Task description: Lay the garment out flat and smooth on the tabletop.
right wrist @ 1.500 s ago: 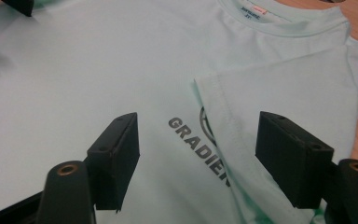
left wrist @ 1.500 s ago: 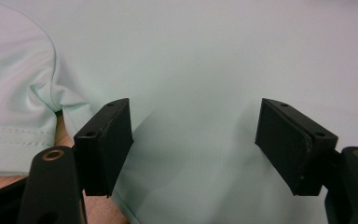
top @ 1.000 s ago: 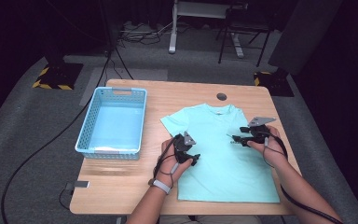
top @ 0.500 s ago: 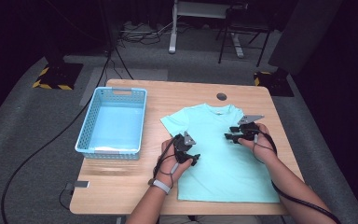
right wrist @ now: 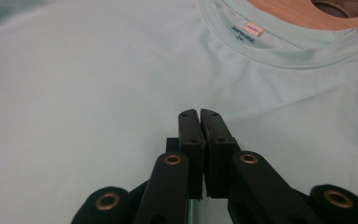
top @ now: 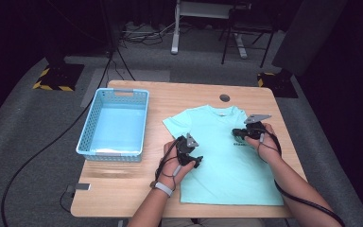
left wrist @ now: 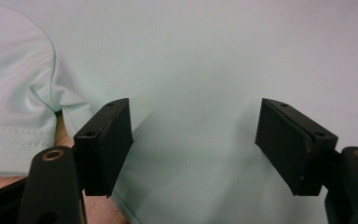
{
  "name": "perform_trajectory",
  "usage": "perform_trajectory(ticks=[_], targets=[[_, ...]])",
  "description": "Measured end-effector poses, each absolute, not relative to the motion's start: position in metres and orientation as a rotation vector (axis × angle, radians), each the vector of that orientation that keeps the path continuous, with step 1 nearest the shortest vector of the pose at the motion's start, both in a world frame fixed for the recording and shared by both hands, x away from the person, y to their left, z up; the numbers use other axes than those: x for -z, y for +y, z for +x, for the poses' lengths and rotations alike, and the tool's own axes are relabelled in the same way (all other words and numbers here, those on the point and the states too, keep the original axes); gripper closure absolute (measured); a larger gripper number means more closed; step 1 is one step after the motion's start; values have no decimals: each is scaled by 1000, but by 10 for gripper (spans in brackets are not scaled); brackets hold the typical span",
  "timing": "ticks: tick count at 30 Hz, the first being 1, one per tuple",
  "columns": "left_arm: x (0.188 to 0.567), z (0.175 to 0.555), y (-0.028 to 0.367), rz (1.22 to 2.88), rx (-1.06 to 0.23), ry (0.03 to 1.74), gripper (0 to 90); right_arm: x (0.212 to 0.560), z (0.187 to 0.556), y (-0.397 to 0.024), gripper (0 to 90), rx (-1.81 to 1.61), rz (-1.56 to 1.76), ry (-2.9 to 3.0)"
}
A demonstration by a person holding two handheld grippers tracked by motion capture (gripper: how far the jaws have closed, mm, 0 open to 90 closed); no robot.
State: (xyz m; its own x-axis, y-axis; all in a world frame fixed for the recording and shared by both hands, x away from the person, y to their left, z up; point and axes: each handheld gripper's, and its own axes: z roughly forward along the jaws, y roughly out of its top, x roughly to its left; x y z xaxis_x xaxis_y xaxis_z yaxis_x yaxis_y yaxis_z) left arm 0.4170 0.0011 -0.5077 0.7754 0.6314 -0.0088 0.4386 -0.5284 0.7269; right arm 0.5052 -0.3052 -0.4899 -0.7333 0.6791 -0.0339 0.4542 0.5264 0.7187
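I see a mint T-shirt (top: 227, 153) lying flat on the wooden table (top: 123, 182).
My left gripper (left wrist: 193, 142) gapes wide over its left flank beside the sleeve; my right gripper (right wrist: 200, 116) is pinched together with nothing between, over the chest below the collar (right wrist: 289, 53).

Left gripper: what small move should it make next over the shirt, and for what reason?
Probably lower the left gripper and shut it on the shirt near the sleeve. Its fingers stand wide open just above flat cloth, holding nothing, beside the sleeve seam. The right gripper is shut, with no cloth seen between its fingers.
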Motion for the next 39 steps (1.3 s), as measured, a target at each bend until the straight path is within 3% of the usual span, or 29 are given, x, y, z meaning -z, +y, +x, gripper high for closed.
perform_trajectory(ticks=[5, 9, 10, 12, 13, 15, 24, 30, 39], targets=[[508, 417, 1, 2214, -330, 792, 269, 477, 508, -316, 881, -1036, 933, 2445], [508, 417, 1, 2214, -330, 792, 269, 447, 528, -376, 880, -997, 1075, 2227], [508, 417, 1, 2214, -330, 792, 269, 439, 532, -403, 847, -980, 1159, 2141], [508, 417, 1, 2214, -330, 792, 269, 429, 531, -433, 574, -936, 1217, 2016], [508, 417, 1, 2214, -330, 792, 269, 426, 527, -442, 507, -934, 1223, 1964], [508, 417, 1, 2214, -331, 792, 269, 423, 517, -449, 473, -971, 1220, 1947], [508, 417, 1, 2217, -327, 793, 266, 435, 480, -430, 400, -1047, 1122, 2080], [508, 418, -4, 2220, -346, 807, 178, 437, 459, -413, 346, -1078, 1061, 2185], [498, 406, -10, 2203, -377, 786, 171, 453, 428, -393, 284, -1086, 1001, 2296]])
